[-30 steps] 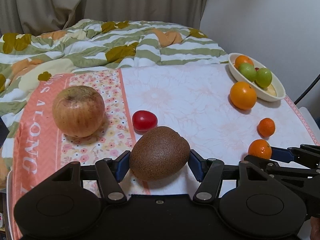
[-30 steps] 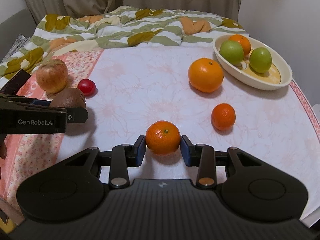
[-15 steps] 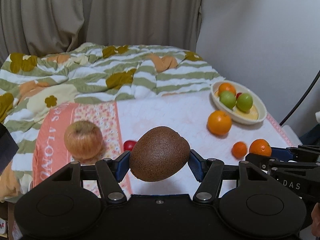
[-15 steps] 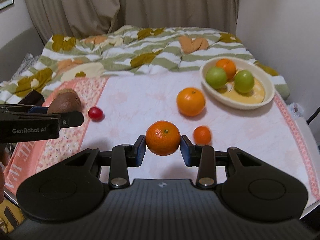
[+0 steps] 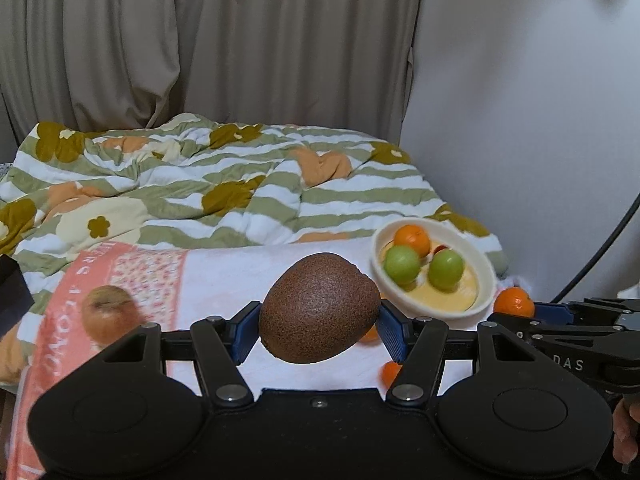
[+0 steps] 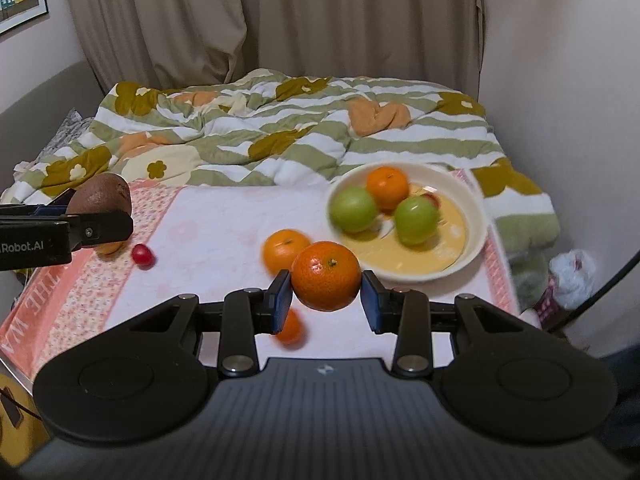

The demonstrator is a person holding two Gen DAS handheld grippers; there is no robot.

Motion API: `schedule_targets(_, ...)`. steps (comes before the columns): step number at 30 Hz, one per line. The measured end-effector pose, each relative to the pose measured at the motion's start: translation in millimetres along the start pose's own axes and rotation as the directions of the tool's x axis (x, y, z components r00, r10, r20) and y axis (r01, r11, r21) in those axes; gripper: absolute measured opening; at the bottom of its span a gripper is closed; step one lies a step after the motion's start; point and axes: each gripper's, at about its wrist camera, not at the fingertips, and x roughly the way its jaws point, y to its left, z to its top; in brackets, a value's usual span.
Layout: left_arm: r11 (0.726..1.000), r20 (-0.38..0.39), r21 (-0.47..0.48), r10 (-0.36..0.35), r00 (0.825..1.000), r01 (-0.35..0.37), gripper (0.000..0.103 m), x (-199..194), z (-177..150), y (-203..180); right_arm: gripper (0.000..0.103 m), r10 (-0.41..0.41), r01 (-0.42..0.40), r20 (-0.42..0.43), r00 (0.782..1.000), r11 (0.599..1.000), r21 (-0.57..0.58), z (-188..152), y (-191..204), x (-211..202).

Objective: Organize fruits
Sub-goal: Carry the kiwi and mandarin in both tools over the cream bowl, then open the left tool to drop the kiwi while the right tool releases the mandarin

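My left gripper (image 5: 319,327) is pinching the kiwi (image 5: 319,307), blue pads tight on both its sides, held in the air above the cloth. My right gripper (image 6: 326,295) is clamped on a tangerine (image 6: 326,276) the same way, just short of the bowl (image 6: 476,216). The bowl holds two green fruits and an orange. An orange (image 6: 285,249) lies beside the bowl, the apple (image 5: 109,311) and the small red fruit (image 6: 142,255) well left of it.

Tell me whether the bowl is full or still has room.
Still has room. The bowl holds two green fruits, an orange and a small red fruit; bare yellow floor shows in front.
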Motion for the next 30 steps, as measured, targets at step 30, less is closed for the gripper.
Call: schedule_targets(30, 0.972, -0.234, 0.226, -0.005, 0.972, 0.060, 0.066, 184, 6, -147, 0.053, -0.021, 0.022, -0.044, 0.999, 0.999, 0.025, 39, -161, 88)
